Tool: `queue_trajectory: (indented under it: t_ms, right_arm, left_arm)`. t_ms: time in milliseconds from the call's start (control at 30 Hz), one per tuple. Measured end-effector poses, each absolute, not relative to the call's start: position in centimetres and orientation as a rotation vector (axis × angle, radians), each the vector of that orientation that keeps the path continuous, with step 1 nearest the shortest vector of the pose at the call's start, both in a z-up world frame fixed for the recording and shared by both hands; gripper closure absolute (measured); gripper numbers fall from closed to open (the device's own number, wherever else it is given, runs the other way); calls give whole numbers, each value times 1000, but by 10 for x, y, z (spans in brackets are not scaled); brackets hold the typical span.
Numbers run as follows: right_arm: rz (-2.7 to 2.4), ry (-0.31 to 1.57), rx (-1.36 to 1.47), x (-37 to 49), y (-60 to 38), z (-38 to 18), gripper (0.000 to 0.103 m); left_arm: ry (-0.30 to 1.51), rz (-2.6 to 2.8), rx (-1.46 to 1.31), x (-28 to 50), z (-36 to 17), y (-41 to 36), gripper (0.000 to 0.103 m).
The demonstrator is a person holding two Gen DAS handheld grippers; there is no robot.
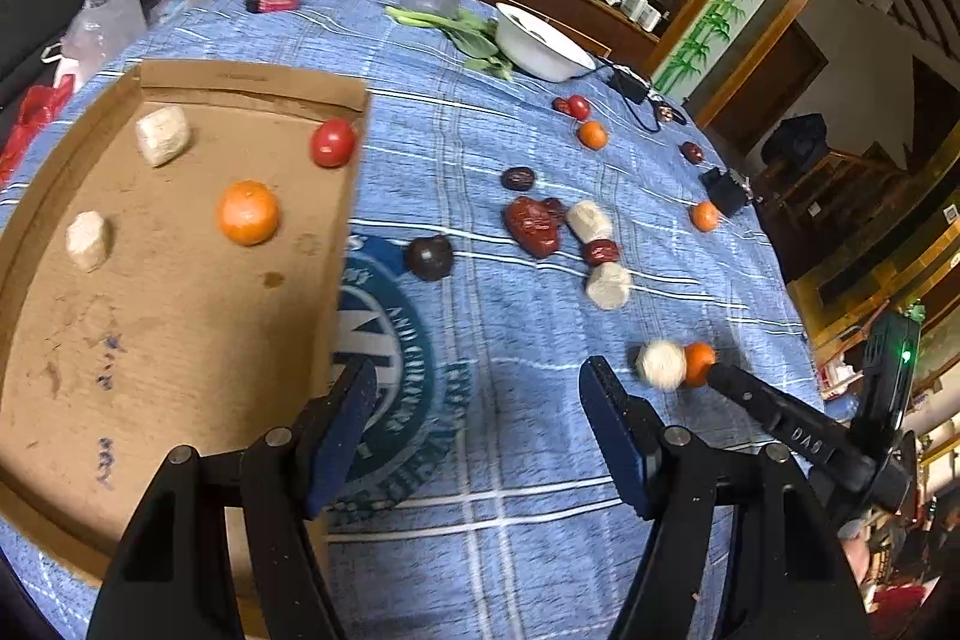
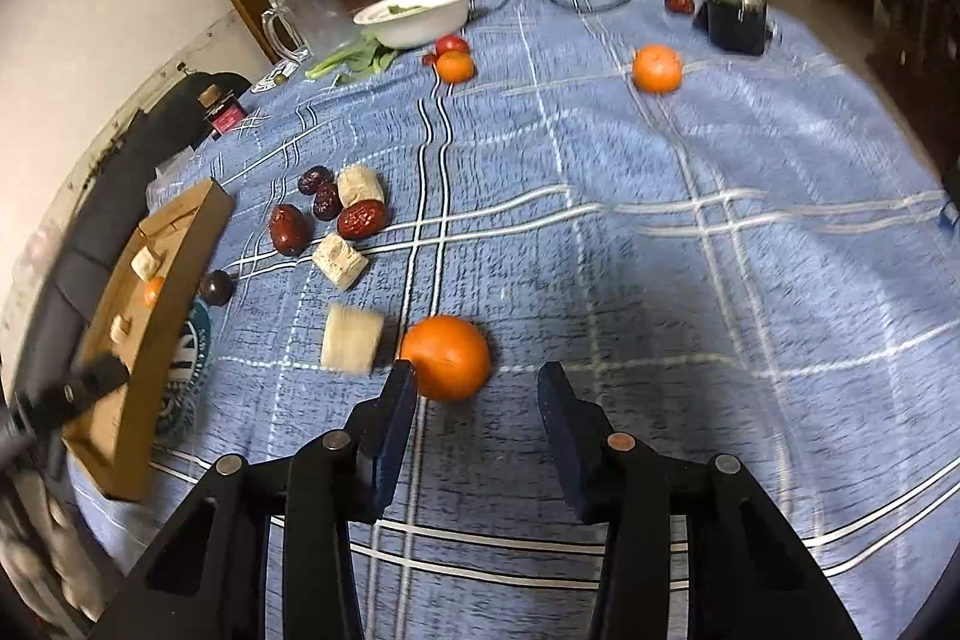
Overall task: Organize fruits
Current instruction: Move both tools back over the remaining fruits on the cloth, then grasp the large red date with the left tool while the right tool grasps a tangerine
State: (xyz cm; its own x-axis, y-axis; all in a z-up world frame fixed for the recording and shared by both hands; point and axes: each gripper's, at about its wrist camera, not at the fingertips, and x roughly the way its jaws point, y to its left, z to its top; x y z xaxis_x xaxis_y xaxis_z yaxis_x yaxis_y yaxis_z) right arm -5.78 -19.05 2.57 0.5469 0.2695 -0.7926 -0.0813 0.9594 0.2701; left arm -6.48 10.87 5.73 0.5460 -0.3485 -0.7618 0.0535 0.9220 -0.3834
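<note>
The right gripper closes in on a mandarin on the table, its jaws spread wide and empty; the fruit lies just ahead, toward the left jaw, with a pale cut chunk close beside it. The step in hand looks like picking this mandarin for the cardboard tray. Next, the jaws need centring on the fruit before closing. The left gripper hovers released near the tray's edge.

The tablecloth is blue, crossed by white and dark plaid lines, with a teal round emblem at lower centre. Orange tangerines, dark red dates and beige blocks lie on it; the tray is plain brown cardboard.
</note>
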Motion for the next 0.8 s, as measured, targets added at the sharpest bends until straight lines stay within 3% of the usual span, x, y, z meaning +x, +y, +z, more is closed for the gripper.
queue_trajectory:
  t_ms: [300, 567, 633, 767, 800]
  right_arm:
    - [232, 955, 203, -38, -177, 20, 58]
    - [234, 948, 215, -40, -187, 17, 57]
    - [239, 952, 226, -41, -191, 16, 57]
    - [260, 942, 203, -43, -188, 16, 55]
    - [271, 941, 205, -43, -186, 16, 55]
  left_arm:
    - [991, -266, -253, -16, 59, 65, 34]
    - [1084, -234, -226, 48, 22, 39, 35]
    - [1092, -218, -199, 57, 16, 35, 42]
    - [1068, -212, -114, 60, 12, 22, 43]
    - [1057, -206, -83, 59, 12, 17, 48]
